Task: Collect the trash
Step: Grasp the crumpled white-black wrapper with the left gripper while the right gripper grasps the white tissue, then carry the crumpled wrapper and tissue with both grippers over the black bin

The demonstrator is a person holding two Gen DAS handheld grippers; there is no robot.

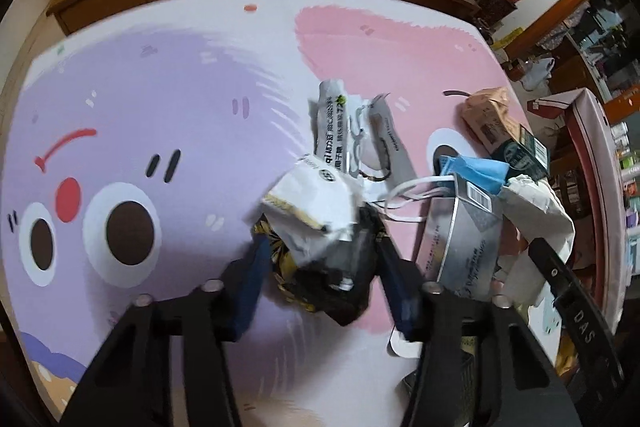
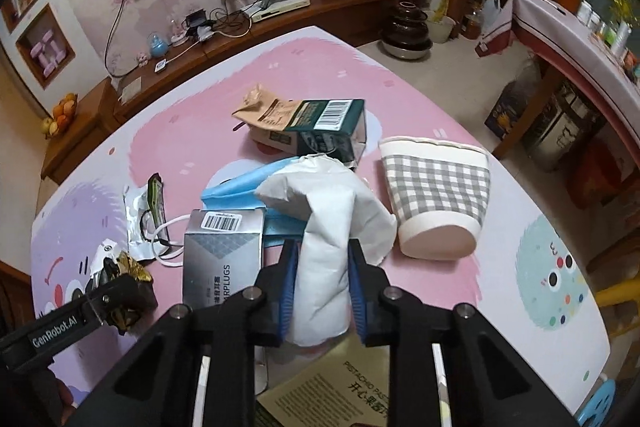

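My left gripper [image 1: 320, 247] is shut on a crumpled bundle of black, gold and white wrappers [image 1: 320, 227], held above the cartoon table mat. It also shows in the right wrist view [image 2: 120, 291] at the lower left. My right gripper [image 2: 322, 267] is shut on a white paper bag [image 2: 332, 223], seen too in the left wrist view [image 1: 536, 211]. Trash lies between them: a silver earplug box [image 2: 222, 255], a blue face mask [image 2: 244, 187], a silver foil packet [image 2: 144, 215], a brown pouch [image 2: 264, 113] and a dark green carton [image 2: 328, 127].
A grey-checked paper cup [image 2: 436, 195] lies on its side right of the paper bag. A pistachio package [image 2: 340, 391] sits below my right gripper. A wooden TV cabinet [image 2: 200, 67] with cables runs behind the table. A second table [image 2: 560, 39] stands at the right.
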